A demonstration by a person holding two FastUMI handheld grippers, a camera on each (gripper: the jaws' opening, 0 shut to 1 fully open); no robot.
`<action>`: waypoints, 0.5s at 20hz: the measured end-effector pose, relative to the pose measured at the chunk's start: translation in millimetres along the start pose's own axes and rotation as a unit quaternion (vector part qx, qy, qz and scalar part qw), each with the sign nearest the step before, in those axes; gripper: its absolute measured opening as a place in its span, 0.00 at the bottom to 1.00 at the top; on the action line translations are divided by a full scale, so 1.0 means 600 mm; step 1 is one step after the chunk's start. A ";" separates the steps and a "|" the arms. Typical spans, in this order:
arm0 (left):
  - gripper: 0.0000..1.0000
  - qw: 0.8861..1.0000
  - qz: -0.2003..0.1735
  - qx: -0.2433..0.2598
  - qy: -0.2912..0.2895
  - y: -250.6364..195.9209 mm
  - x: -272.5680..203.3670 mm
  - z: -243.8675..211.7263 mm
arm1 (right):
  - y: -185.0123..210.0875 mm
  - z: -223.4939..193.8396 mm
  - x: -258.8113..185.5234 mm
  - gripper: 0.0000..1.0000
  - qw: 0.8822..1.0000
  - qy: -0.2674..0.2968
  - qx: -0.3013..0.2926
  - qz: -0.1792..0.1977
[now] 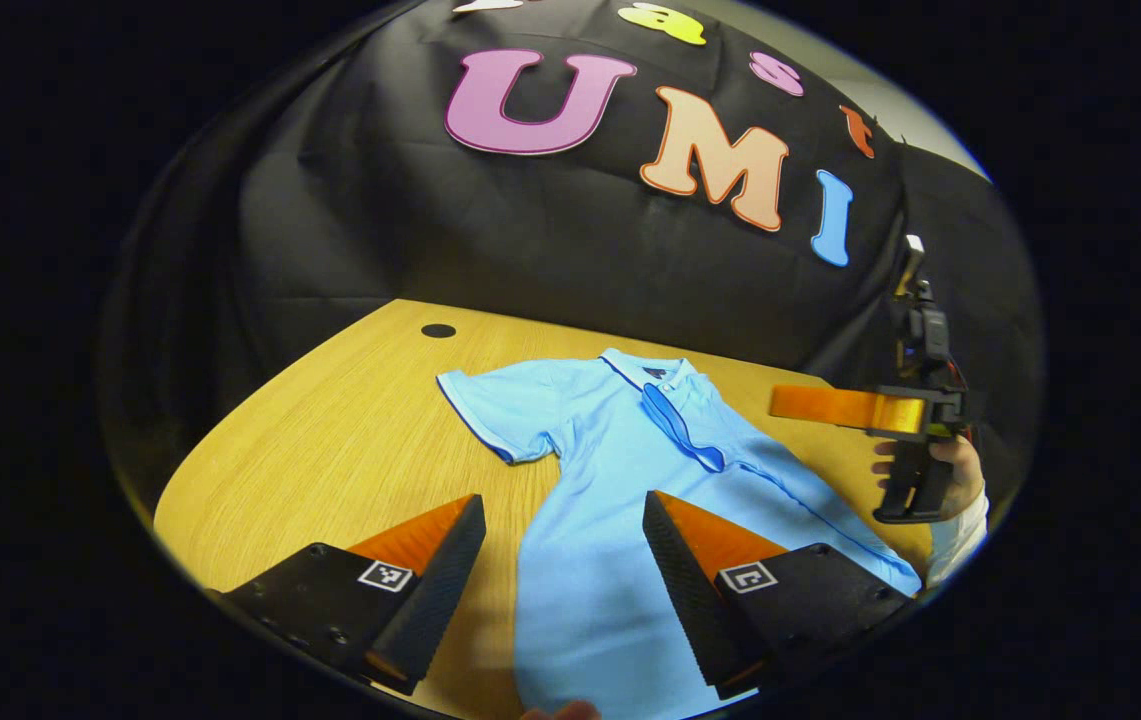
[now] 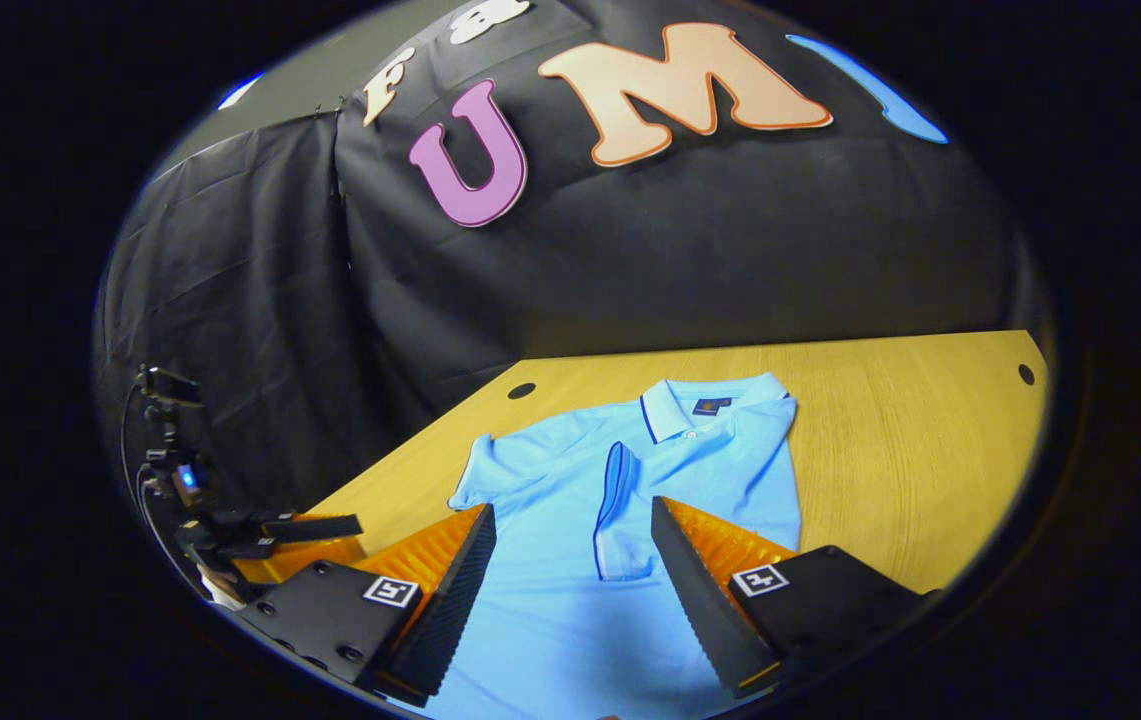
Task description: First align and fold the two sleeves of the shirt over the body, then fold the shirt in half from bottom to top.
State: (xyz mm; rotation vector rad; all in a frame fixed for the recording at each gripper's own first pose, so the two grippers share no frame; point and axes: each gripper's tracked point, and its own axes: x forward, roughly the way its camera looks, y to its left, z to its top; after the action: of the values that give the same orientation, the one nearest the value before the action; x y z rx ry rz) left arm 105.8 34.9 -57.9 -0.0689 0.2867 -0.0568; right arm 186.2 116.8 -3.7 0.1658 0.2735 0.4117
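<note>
A light blue polo shirt (image 1: 620, 500) lies flat on the wooden table (image 1: 330, 450), its collar toward the black cloth wall at the back. In the left gripper view the shirt runs from the centre of the frame down to the bottom edge; one short sleeve (image 1: 495, 410) sticks out flat to the left of centre, while the other sleeve (image 1: 680, 430) is already folded over the chest. The left gripper (image 1: 562, 575) sits at the bottom of that view with its fingers spread wide and empty, hovering over the lower body of the shirt. At the right edge of the same view, a hand (image 1: 940, 470) holds the right gripper (image 1: 830, 405) above the table beside the shirt. In the right gripper view the right gripper (image 2: 570, 585) is at the bottom centre, its fingers also wide apart and holding nothing, above the shirt (image 2: 620, 480). The left gripper (image 2: 315, 527) shows at the lower left there.
</note>
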 end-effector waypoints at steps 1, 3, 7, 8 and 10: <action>0.95 1.000 0.008 0.006 0.003 0.010 0.016 0.009 | -0.002 0.002 -0.022 0.98 1.000 -0.009 -0.003 -0.001; 0.95 0.999 0.025 0.014 0.015 0.029 0.052 0.023 | -0.009 0.000 -0.063 0.97 0.999 -0.029 -0.013 -0.007; 0.95 0.998 0.044 -0.007 0.040 0.051 0.122 0.036 | -0.033 -0.027 -0.148 0.97 0.998 -0.053 -0.021 -0.025; 0.94 0.998 0.048 -0.011 0.043 0.059 0.139 0.038 | -0.031 -0.036 -0.166 0.98 0.998 -0.055 -0.013 -0.021; 0.94 0.996 0.066 -0.010 0.054 0.080 0.173 0.038 | -0.044 -0.051 -0.203 0.98 0.998 -0.061 0.000 -0.027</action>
State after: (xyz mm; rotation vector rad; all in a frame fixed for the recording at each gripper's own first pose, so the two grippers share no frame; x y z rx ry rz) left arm 213.8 77.3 -68.8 -0.0674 0.3994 0.0730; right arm 79.7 45.7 -10.6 0.1826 0.1585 0.3462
